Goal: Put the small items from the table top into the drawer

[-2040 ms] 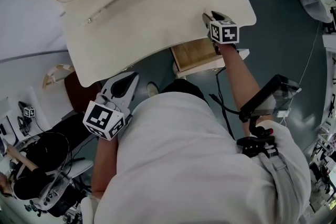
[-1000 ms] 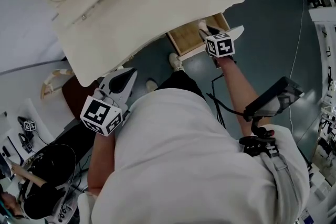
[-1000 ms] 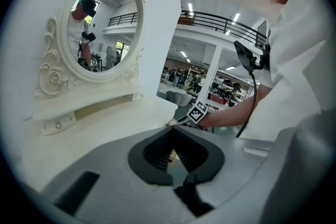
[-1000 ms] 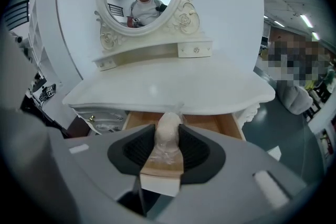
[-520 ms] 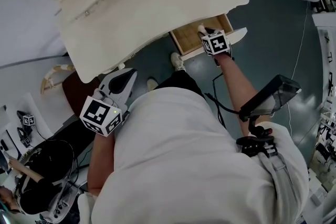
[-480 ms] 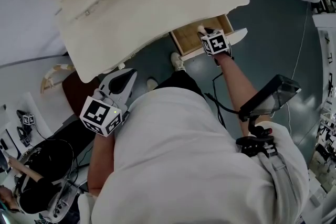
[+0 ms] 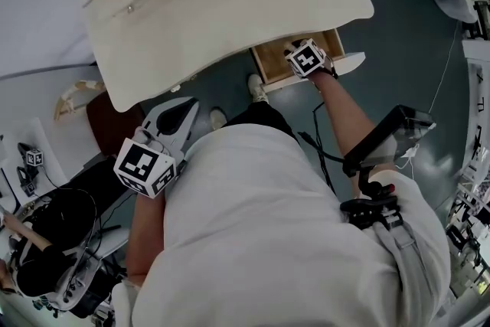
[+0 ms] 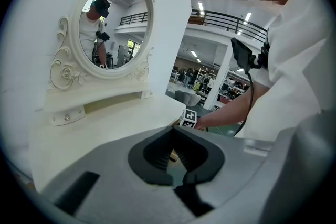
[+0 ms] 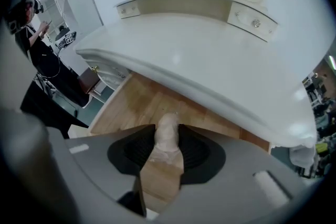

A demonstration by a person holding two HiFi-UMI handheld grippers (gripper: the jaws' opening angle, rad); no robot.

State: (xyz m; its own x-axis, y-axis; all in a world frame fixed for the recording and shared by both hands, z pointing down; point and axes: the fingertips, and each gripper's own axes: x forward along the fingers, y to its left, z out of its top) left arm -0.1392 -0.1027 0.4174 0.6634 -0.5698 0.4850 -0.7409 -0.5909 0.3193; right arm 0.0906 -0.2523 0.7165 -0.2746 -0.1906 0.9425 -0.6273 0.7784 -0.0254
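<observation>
R gripper (image 9: 167, 127) jaws part-open, clamped on small pale beige rounded item (image 9: 167, 139), over open light-wood drawer (image 9: 137, 106). Prob light, squashy: grip mid-body, gently. L gripper (image 8: 176, 145) closed, empty.

Drawer (image 7: 276, 62) half under table top (image 7: 230, 8), pale held item (image 9: 168, 132) unidentifiable
</observation>
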